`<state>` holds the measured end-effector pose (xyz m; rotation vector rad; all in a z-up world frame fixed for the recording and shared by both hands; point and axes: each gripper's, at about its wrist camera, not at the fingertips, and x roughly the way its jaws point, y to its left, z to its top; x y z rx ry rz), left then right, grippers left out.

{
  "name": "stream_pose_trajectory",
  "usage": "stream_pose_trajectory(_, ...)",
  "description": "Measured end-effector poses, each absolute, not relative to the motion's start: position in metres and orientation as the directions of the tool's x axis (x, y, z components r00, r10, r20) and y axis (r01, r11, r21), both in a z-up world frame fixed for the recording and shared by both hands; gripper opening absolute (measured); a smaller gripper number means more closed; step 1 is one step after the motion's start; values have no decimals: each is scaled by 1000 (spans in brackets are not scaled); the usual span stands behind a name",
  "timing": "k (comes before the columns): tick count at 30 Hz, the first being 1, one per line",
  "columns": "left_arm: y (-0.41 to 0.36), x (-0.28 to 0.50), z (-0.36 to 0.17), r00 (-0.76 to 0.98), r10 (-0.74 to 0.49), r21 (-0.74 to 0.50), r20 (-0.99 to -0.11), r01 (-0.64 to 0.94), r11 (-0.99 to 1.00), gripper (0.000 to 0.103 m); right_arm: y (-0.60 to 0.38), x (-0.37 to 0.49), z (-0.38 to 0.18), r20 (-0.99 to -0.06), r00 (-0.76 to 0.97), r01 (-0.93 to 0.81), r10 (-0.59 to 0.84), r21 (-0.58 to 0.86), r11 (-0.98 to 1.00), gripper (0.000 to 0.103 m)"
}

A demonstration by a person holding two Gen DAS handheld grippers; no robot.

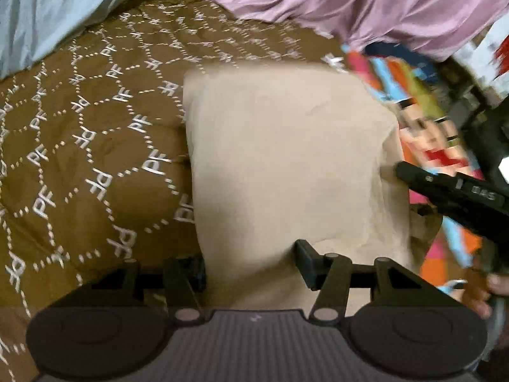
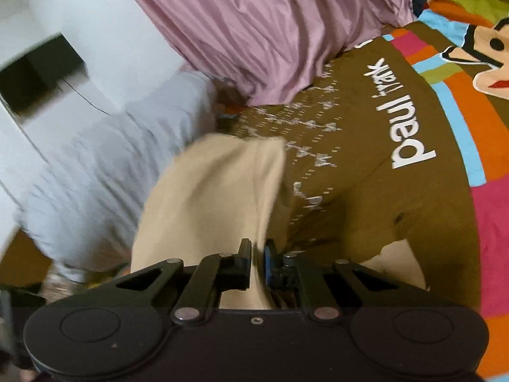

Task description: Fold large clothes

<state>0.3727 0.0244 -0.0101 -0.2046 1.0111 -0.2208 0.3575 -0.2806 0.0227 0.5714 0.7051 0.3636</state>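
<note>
I see a brown patterned bedspread under the beige garment, pink curtain behind. My left gripper clamps the garment's thick fold; my right gripper pinches its edge.

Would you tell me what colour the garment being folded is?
The garment is plain beige, clearest in the left wrist view.

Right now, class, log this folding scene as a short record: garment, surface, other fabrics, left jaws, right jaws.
garment: beige cloth, folded into a thick stack
surface: brown quilted bedspread with white lettering and a colourful cartoon border
other fabrics: pink cloth bunched behind; pale blue cloth at far left
left gripper: jaws closed on the near edge of the thick stack
right gripper: jaws pinched nearly shut on a thin beige fold
</note>
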Motion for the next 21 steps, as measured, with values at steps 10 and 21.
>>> stream_pose_trajectory(10,25,351,-9,571,-239,-232,-786,86,969,75,-287,331,-7,-577,726,-151,374,397,905,43)
stream_pose_trajectory(21,16,270,50,733,-118,-161,-670,11,987,101,-289,242,52,-451,829,-207,332,305,930,91)
